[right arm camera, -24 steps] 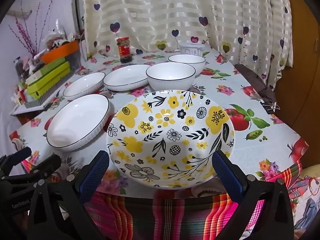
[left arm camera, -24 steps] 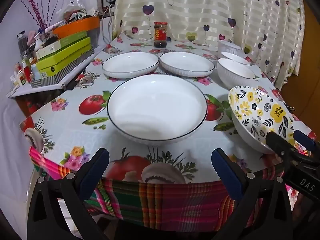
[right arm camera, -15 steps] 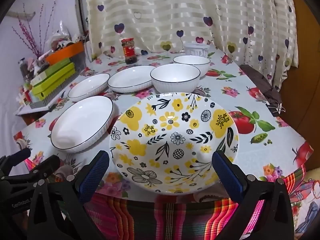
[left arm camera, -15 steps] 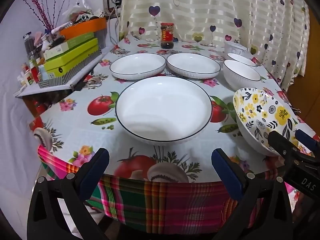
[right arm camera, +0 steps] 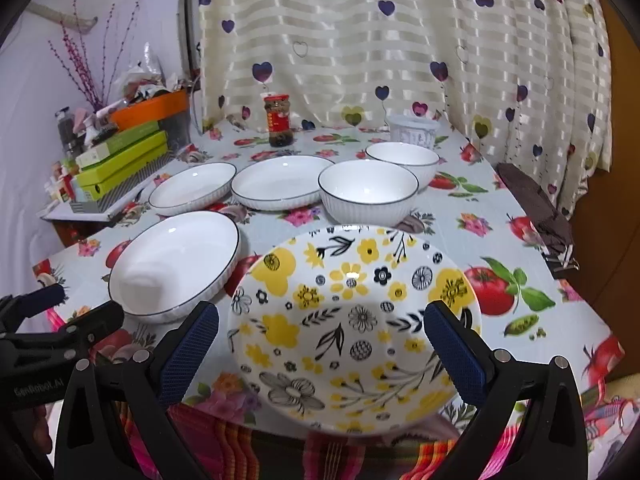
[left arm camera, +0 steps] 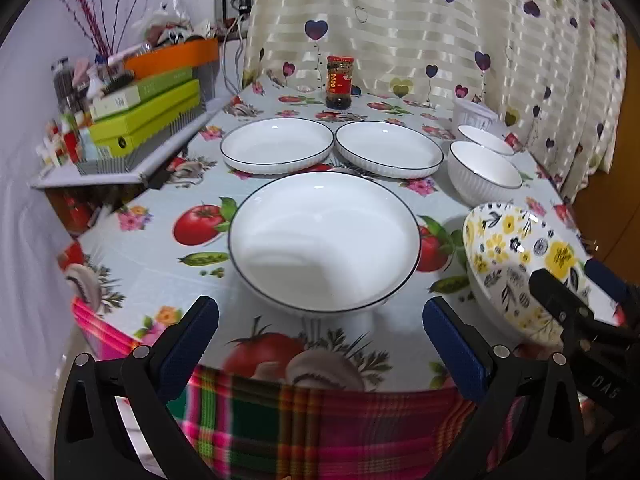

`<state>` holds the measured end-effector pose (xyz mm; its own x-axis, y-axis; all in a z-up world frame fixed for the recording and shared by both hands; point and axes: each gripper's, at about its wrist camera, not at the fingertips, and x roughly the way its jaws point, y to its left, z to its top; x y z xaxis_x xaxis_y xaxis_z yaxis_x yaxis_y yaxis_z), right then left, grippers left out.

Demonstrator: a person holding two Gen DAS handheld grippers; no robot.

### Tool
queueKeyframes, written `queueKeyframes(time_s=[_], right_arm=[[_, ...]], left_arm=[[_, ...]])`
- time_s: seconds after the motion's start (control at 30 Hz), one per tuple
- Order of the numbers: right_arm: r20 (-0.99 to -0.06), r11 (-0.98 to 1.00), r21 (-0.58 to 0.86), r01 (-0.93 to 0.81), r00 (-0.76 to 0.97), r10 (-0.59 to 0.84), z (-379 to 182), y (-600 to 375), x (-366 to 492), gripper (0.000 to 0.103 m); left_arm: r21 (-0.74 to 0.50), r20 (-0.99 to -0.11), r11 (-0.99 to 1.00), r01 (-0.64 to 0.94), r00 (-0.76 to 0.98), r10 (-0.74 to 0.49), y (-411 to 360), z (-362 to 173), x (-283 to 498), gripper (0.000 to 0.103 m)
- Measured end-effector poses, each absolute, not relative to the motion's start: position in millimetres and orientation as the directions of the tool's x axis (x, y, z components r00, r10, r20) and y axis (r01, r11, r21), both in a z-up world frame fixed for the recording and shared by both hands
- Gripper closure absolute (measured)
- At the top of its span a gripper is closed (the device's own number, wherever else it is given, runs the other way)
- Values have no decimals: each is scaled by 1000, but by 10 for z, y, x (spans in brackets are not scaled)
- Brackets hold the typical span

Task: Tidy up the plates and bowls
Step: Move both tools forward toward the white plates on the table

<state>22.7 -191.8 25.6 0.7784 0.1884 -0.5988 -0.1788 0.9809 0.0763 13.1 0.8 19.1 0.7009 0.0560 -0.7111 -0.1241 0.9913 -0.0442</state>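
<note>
A large white plate [left arm camera: 324, 236] sits near the table's front edge, straight ahead of my open left gripper [left arm camera: 320, 344]. A yellow flowered bowl [right arm camera: 352, 328] sits at the front right; my open right gripper [right arm camera: 320, 350] has its jaws on either side of it, not touching. The bowl also shows in the left wrist view [left arm camera: 516, 264]. Two white plates [left arm camera: 278, 146] [left arm camera: 388, 150] and two white bowls [left arm camera: 482, 174] [left arm camera: 484, 140] stand further back.
A sauce jar [left arm camera: 339, 82] and a white cup [left arm camera: 472, 114] stand at the back by the curtain. A side shelf with green boxes [left arm camera: 140, 120] is at the left. A dark folded cloth [right arm camera: 536, 208] lies at the table's right edge.
Both grippers have drawn back and risen a little from the table. The plates and bowls have not moved.
</note>
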Motion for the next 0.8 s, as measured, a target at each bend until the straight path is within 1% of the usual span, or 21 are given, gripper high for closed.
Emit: queueKeyframes(time_s=[0.23, 0.33, 0.43, 0.57, 0.7, 0.8], right_arm=[[-623, 977, 97, -191, 753, 209, 216, -2044, 499, 0], [-630, 972, 100, -214, 743, 229, 223, -2068, 619, 0], [-636, 966, 97, -240, 732, 246, 250, -2063, 743, 0], [-628, 956, 82, -281, 730, 268, 292, -2015, 906, 0], [-646, 947, 97, -305, 705, 294, 286, -1961, 1042, 0], [-634, 948, 93, -304, 716, 292, 289, -1942, 1049, 0]], left_arm=[[25, -713, 985, -173, 687, 138, -61, 194, 406, 0], [57, -710, 985, -164, 687, 156, -123, 210, 527, 0], [41, -726, 986, -160, 674, 139, -131, 218, 651, 0], [44, -719, 984, -171, 678, 150, -120, 266, 832, 0], [5, -735, 985, -174, 667, 122, -84, 251, 964, 0], [4, -727, 985, -171, 676, 120, -89, 229, 985, 0]])
